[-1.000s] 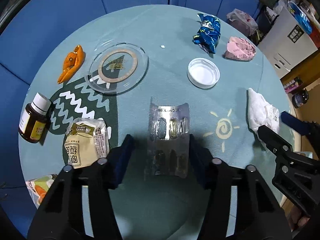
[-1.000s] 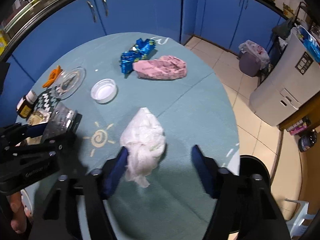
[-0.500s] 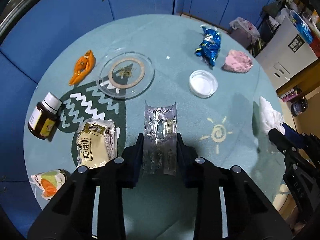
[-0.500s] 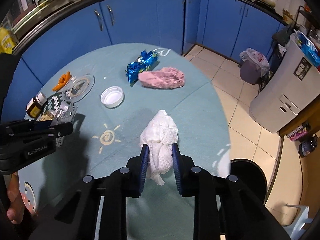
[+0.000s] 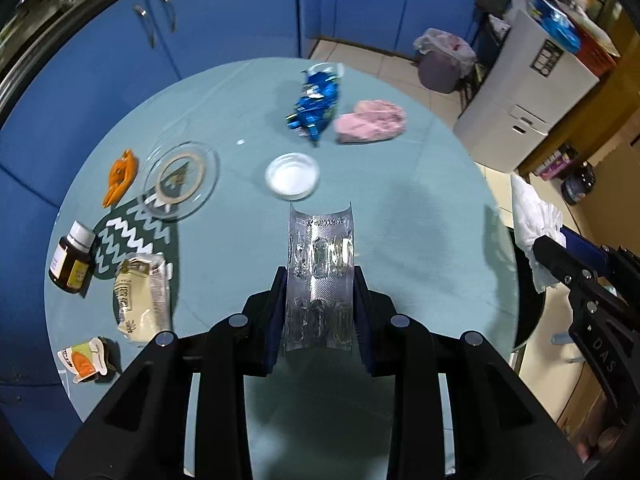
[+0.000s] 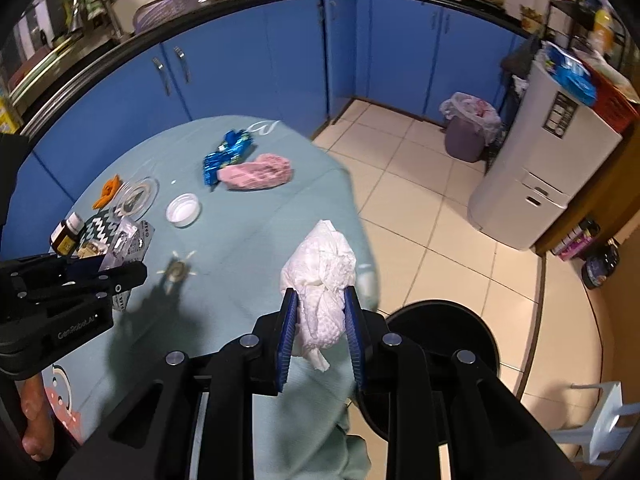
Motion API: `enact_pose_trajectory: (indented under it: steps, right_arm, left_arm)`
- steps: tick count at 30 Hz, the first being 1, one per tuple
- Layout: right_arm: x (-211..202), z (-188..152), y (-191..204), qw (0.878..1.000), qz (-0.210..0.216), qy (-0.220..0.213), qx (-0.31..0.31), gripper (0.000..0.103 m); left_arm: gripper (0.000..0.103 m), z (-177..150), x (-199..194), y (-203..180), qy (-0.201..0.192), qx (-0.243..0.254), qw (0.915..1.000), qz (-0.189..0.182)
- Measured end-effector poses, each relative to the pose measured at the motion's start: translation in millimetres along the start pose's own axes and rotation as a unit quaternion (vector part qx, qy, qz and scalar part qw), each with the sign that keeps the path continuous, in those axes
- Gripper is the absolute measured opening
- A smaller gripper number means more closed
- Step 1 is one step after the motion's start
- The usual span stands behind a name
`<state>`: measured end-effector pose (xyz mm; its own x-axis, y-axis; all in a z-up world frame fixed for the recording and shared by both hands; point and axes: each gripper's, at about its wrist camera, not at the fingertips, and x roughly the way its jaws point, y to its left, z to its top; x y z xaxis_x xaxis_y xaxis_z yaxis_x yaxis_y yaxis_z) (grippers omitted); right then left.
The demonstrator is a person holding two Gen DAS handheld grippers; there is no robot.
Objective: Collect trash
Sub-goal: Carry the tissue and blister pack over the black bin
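My left gripper point(image 5: 320, 280) is shut on a silver pill blister pack point(image 5: 320, 264) and holds it above the round teal table point(image 5: 420, 208). My right gripper point(image 6: 320, 308) is shut on a crumpled white tissue point(image 6: 320, 276) and holds it near the table's right edge, beside a black round bin point(image 6: 444, 344) on the floor. The tissue also shows in the left wrist view point(image 5: 534, 220). On the table lie a blue foil wrapper point(image 5: 314, 104), a pink wrapper point(image 5: 370, 122), orange peel point(image 5: 120, 176) and a beige snack packet point(image 5: 140, 296).
A white lid point(image 5: 293, 176), a glass dish point(image 5: 182, 178), a brown medicine bottle point(image 5: 72, 258) and a small orange-printed packet point(image 5: 86, 364) are on the table. Blue cabinets point(image 6: 248, 68) stand behind. A lined purple bin point(image 6: 470, 128) and a white appliance point(image 6: 540, 152) stand on the tiled floor.
Both grippers closed on their items and lifted them off the table: the left on the blister pack, the right on the tissue. The right gripper has moved toward the black bin.
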<state>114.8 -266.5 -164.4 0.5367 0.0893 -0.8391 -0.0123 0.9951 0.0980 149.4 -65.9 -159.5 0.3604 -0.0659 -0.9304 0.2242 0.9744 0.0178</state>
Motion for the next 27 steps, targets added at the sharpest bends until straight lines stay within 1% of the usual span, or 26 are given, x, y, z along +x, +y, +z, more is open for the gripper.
enact_pose_trajectory:
  steps: [8, 17, 27]
  right_arm:
    - [-18, -8, -31, 0.999, -0.007, -0.014, 0.029, 0.024]
    - [-33, -18, -55, 0.998, -0.015, -0.026, 0.052, 0.024]
    - [-50, -31, -94, 0.995, -0.028, -0.038, 0.089, 0.023]
  left_arm:
    - [0.031, 2, -6, -43, -0.003, 0.03, 0.9995, -0.005]
    - [0.031, 5, -14, -76, -0.014, 0.058, 0.9982, -0.008]
    - [0.031, 6, -19, -120, -0.019, 0.097, 0.995, -0.015]
